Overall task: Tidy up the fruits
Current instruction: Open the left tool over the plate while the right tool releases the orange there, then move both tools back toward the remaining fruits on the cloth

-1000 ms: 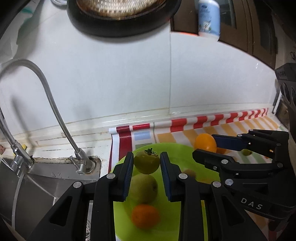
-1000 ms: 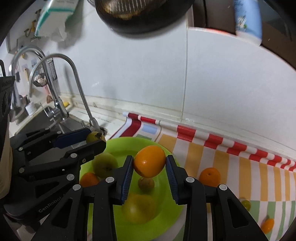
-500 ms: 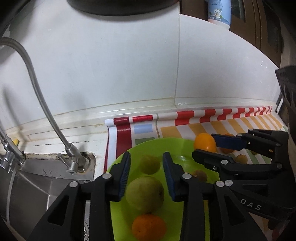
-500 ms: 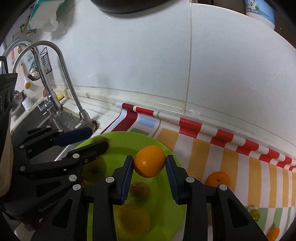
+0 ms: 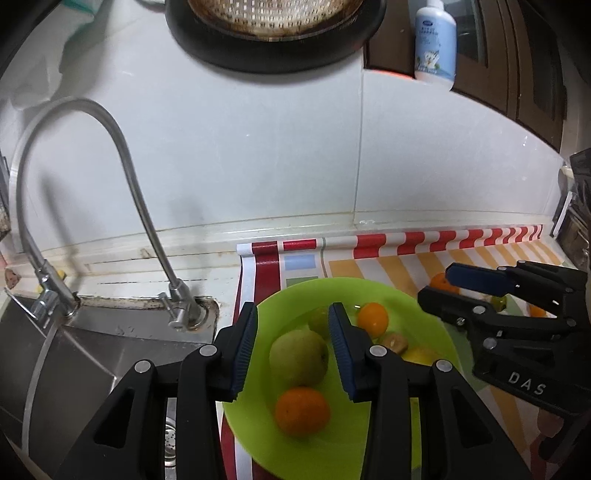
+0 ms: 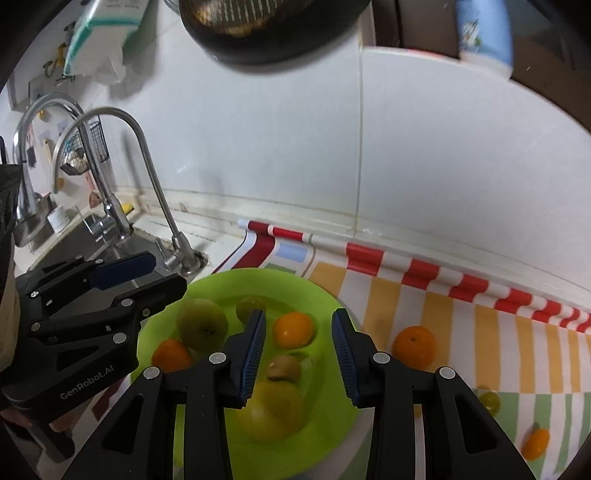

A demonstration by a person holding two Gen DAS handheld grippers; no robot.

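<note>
A lime-green plate (image 5: pixel 369 291) (image 6: pixel 325 299) on the striped mat holds several fruits: a green pear (image 5: pixel 298 357) (image 6: pixel 201 323), a small green fruit (image 6: pixel 250 306), two oranges (image 5: pixel 372 317) (image 5: pixel 302 411), a kiwi (image 6: pixel 283 367) and a yellow fruit (image 6: pixel 271 411). My left gripper (image 5: pixel 292 352) is open and empty above the pear. My right gripper (image 6: pixel 298 360) is open and empty above the plate, with an orange (image 6: pixel 293 329) lying on the plate between its fingers. Another orange (image 6: pixel 413 347) lies on the mat to the right.
A steel sink (image 5: pixel 74 354) with a curved tap (image 5: pixel 122 177) lies left of the plate. The white tiled wall stands behind. Small fruits (image 6: pixel 535 443) (image 6: pixel 489 402) lie on the striped mat (image 6: pixel 480 332) at the right. A dark pan (image 5: pixel 273 33) and a bottle (image 5: pixel 435 40) are overhead.
My left gripper let go of the small green fruit and my right gripper let go of the orange; both now lie on the plate. Both grippers opened and lifted.
</note>
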